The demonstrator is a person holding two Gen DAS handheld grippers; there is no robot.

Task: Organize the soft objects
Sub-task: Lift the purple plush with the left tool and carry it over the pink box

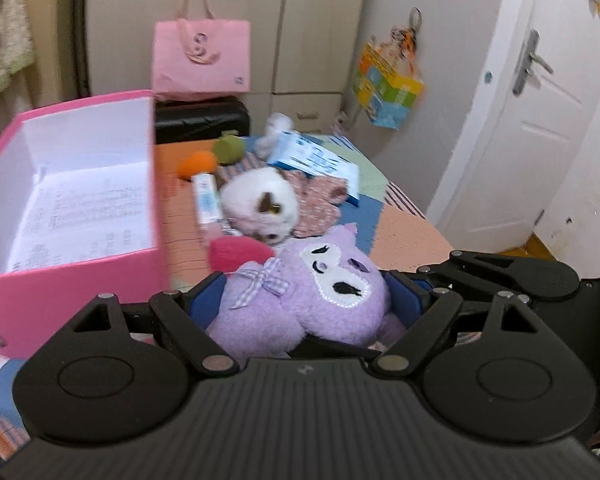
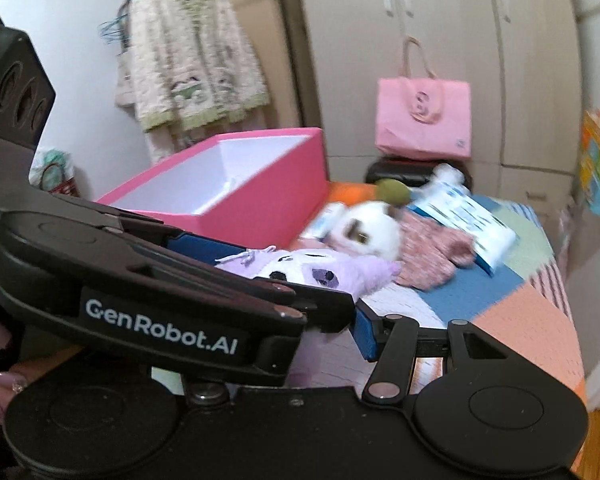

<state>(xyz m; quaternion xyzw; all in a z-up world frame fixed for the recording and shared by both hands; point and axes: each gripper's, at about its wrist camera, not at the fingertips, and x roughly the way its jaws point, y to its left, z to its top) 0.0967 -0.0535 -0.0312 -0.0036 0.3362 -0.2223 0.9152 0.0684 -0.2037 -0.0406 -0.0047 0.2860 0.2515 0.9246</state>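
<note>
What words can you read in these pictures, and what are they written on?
"GenRobot.AI": white letters on the side of the left hand-held gripper, seen from the right wrist camera.
Blue and white box: has print, too blurred to read.
Paper inside the pink box: lines of print, too small to read.
Pink tote bag: a small mark in its lower corner, too small to read.
</note>
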